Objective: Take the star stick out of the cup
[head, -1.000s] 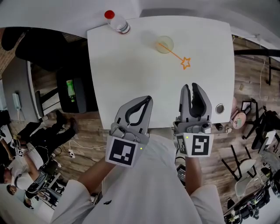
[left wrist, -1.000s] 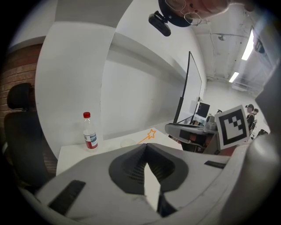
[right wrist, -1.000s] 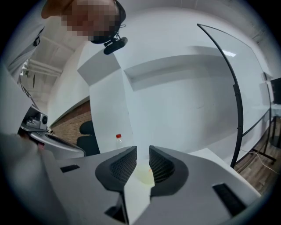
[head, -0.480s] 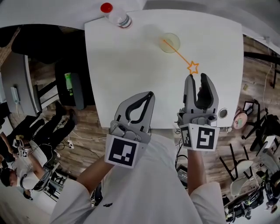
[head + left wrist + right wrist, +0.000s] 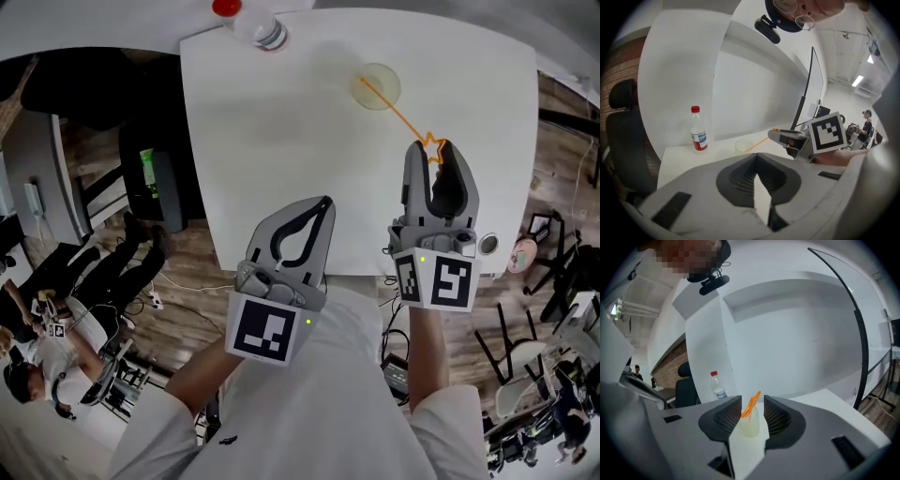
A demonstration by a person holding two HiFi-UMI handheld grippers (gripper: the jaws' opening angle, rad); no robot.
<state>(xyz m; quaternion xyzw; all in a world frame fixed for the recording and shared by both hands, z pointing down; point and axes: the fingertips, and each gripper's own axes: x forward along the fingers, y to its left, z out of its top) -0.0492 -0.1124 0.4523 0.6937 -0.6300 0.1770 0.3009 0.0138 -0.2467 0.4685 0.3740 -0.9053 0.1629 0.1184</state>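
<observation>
A pale translucent cup [image 5: 378, 87] stands upright on the white table [image 5: 281, 141]. The orange star stick [image 5: 405, 116] leans out of it toward me, its star head [image 5: 432, 148] at the tips of my right gripper [image 5: 431, 156]. That gripper is open, the star lying between its jaws with a gap on each side. In the right gripper view the star stick [image 5: 751, 406] and the cup [image 5: 750, 424] show between the parted jaws of the right gripper [image 5: 752, 402]. My left gripper [image 5: 322, 203] is shut and empty, held at the table's near edge. The left gripper [image 5: 756, 155] faces the cup [image 5: 743, 146].
A clear bottle with a red cap [image 5: 249, 21] stands at the table's far left corner, and the same bottle [image 5: 698, 136] shows in the left gripper view. Dark chairs and cables fill the wooden floor on both sides. A small round thing [image 5: 488, 245] sits by the table's right near corner.
My right gripper has moved forward across the table to the star head, and its jaws have spread apart. The left gripper has stayed at the near edge.
</observation>
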